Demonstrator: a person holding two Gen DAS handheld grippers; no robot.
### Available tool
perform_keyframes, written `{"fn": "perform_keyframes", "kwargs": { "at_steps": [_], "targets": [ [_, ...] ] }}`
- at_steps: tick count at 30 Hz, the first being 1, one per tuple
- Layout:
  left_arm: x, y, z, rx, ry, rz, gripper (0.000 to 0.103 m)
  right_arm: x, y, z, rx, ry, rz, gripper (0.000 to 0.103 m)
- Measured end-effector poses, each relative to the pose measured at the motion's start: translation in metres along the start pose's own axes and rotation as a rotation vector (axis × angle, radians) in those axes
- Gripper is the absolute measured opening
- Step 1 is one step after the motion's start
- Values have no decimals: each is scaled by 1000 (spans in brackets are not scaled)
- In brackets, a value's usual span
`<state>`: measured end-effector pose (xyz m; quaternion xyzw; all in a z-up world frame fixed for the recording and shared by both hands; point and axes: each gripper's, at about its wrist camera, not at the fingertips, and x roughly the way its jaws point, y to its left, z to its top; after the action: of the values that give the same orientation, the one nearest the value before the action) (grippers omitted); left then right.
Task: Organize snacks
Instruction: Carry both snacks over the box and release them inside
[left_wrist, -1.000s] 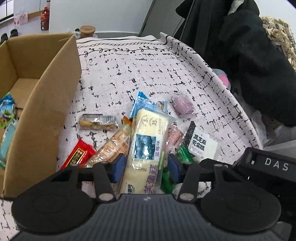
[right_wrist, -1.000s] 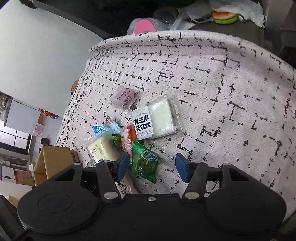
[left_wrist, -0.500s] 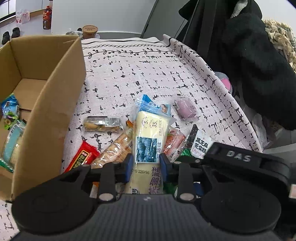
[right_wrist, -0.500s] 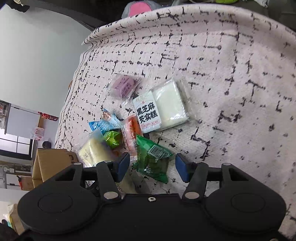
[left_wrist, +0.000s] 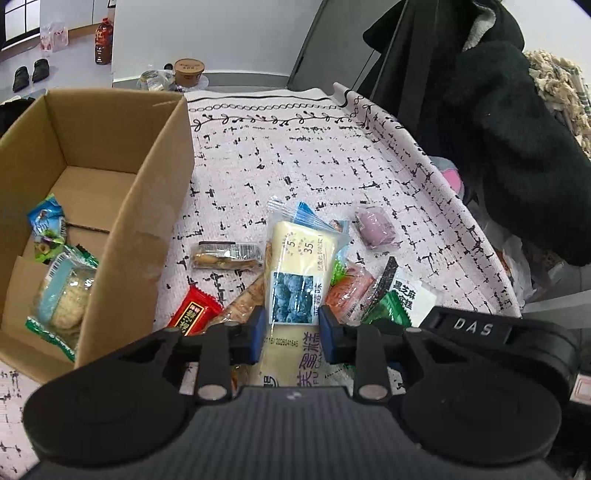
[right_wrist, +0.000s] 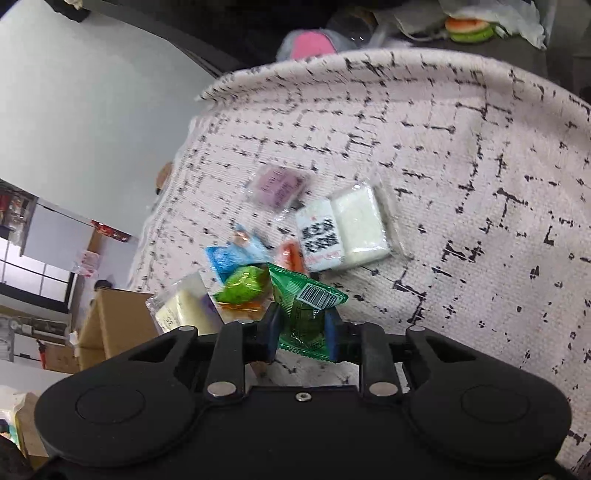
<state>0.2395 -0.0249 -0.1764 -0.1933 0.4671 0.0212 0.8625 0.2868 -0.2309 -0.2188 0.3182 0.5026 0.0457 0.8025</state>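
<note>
Yellow-white cake packet (left_wrist: 301, 266) is being clamped between the blue pads of the left gripper (left_wrist: 291, 328), its printed end projecting forward over the snack pile. Green packet (right_wrist: 306, 314) is being pinched by the right gripper (right_wrist: 301, 328), whose jaws have just been closing onto it. Cardboard box (left_wrist: 147, 206) is standing open just beside the pile, to the left, with snacks inside. Patterned tablecloth (left_wrist: 280, 155) is lying bare beyond the pile up to its far edge.
</note>
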Motion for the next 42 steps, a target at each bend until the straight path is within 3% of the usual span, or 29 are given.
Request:
{"fn": "perform_keyframes", "kwargs": {
  "at_steps": [10,21,30,42],
  "targets": [
    [-32,-2,6,13,-49,4,29,-25,24,-2,-76,-65,70,24],
    [-70,21,18,0,-120,43,29,-42,52,-12,-194,-107,146,24],
    [-100,49,30,-17,-173,74,29,-41,83,-35,-334,-92,245,24],
    [-108,95,36,-71,-180,106,29,-29,106,-61,-403,-58,287,24]
  ]
}}
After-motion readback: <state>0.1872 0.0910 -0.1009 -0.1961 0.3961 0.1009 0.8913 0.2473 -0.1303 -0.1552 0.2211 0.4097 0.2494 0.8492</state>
